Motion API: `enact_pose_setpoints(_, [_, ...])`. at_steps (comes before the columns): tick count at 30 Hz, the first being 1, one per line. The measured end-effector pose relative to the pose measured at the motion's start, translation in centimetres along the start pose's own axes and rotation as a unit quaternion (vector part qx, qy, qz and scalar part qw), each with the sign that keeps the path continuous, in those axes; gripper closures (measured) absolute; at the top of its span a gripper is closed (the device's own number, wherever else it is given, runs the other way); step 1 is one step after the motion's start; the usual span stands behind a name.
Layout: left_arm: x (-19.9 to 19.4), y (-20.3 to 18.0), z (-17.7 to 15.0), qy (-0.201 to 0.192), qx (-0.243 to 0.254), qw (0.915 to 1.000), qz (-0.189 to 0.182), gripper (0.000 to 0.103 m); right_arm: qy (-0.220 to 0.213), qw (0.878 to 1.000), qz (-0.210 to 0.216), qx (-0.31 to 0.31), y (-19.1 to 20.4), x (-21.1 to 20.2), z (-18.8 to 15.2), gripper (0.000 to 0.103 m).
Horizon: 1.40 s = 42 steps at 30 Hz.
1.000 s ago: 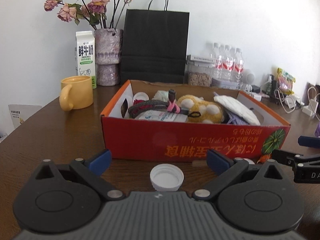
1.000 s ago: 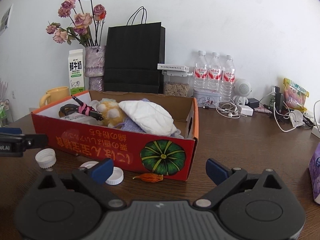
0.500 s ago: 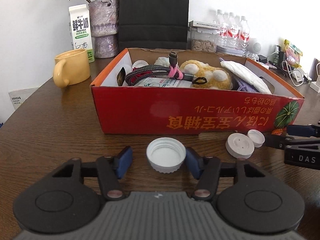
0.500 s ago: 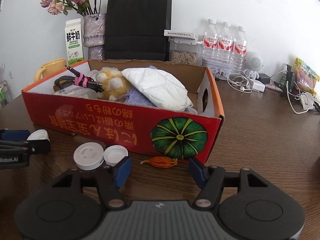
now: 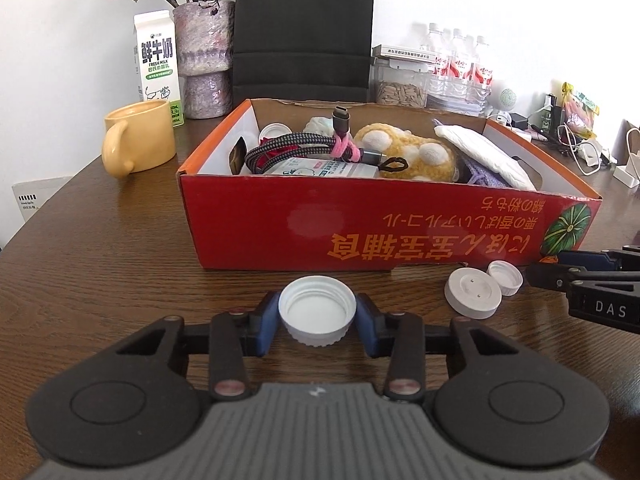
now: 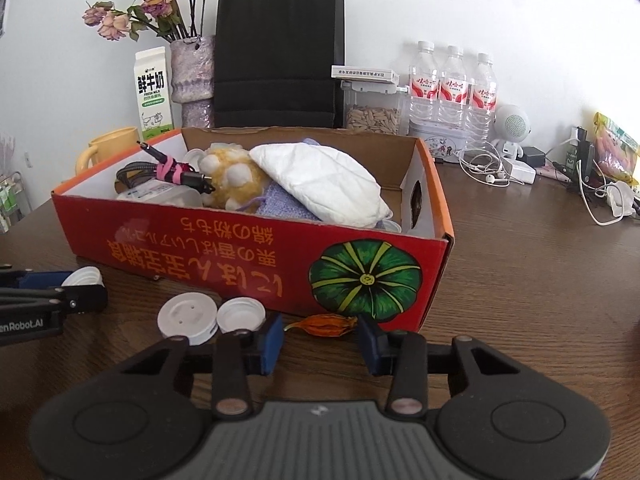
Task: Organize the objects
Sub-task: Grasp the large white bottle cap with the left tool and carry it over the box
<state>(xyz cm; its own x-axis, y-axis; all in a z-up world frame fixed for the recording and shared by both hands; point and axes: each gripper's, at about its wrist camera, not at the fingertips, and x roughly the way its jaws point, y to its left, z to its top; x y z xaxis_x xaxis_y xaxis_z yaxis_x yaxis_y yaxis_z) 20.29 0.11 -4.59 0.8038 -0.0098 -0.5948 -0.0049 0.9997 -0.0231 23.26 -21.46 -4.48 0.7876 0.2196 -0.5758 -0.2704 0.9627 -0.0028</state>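
White cap (image 5: 317, 310) gripped in left fingers (image 5: 267, 322), lower centre; right gripper (image 6: 320, 339) open, empty. Next: lift into red box (image 5: 360, 232).

A yellow mug (image 5: 138, 136) stood on the wooden tabletop (image 5: 100, 248), with a milk carton (image 5: 157, 62) and a purple vase (image 5: 204, 56) of dried roses (image 6: 148, 4) behind it. A black paper bag (image 6: 280, 56) leaned against the wall. Beside it stood a clear container of seeds (image 6: 372, 110) (a flat box (image 6: 365, 73) lay on top) and three water bottles (image 6: 452, 84). Tangled white cables (image 6: 492, 168) lay further right.
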Motion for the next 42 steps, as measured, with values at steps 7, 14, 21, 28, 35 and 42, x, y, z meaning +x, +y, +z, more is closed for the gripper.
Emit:
enact_pose_setpoints(7, [-0.1,0.3,0.0,-0.005,-0.009,0.9999,-0.003,0.062,-0.03,1.0,0.006,0.003,0.1,-1.4,-0.3,0.064])
enact_pose_setpoints(14, [-1.8,0.0,-0.2,-0.051,-0.008,0.9986,-0.01,0.062,-0.07,0.998,0.01,-0.002,0.3,-3.0,-0.7,0.064])
enact_pose_setpoints(21, [-3.7,-0.4,0.5,-0.087,-0.006,0.9961,-0.013,0.062,-0.106,0.994,0.009,-0.027,1.4,-4.6,-0.5,0.064])
enact_pose_setpoints(28, [-5.6,-1.2,3.5,-0.13,-0.002,0.991,-0.028,0.062,-0.142,0.989,0.028,-0.041,2.5,-5.9,1.6,0.064])
enact_pose_setpoints(35, [-5.3,-2.1,7.1,-0.159,0.0,0.9869,-0.028,0.062,-0.168,0.984,0.029,-0.046,2.9,-5.5,4.4,0.064])
enact_pose_setpoints(42, [-3.3,-2.5,9.9,-0.165,-0.007,0.9861,-0.018,0.062,-0.183,0.982,0.018,-0.037,2.3,-3.4,7.4,0.064])
